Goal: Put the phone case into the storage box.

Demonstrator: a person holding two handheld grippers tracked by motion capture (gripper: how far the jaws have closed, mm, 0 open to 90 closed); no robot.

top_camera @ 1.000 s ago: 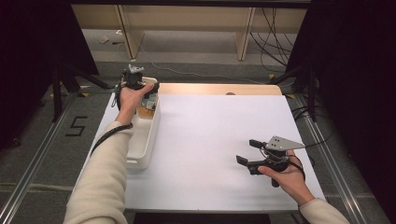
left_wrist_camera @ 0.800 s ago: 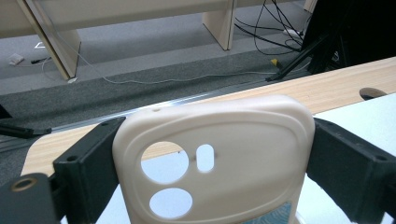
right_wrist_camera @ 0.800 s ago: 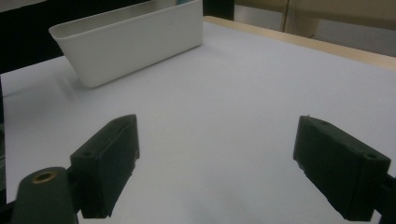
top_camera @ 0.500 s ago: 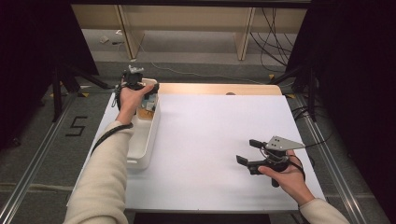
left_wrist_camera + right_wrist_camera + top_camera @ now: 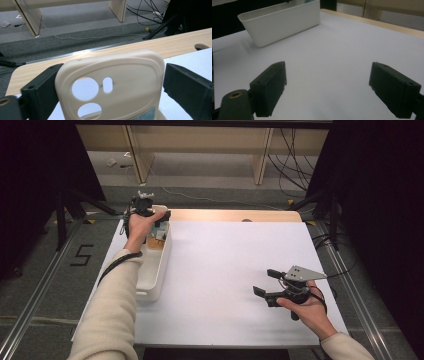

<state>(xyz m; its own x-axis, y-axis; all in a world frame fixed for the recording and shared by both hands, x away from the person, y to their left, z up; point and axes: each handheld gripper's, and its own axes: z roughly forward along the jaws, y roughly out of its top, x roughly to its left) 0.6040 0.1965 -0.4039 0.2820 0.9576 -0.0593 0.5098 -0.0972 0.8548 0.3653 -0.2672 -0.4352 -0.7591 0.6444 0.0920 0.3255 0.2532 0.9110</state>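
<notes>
A: What has moved since the earlier frame?

B: Very little. Both hands hold their places; only the left claw differs, its jaws having just been opening, with a cream phone case standing between them.

A: Does the left claw still pinch the case?

B: In the left gripper view the left jaw lies against the case's edge, while a narrow gap shows beside the right jaw. The claw is therefore spread, not pressing.

A: Where is the case?

B: At the far left of the bench, over the far end of the white bin, which holds some small items there.

A: And the right claw?

B: Spread wide over bare white bench at the near right, nothing between its jaws, well apart from the bin.
</notes>
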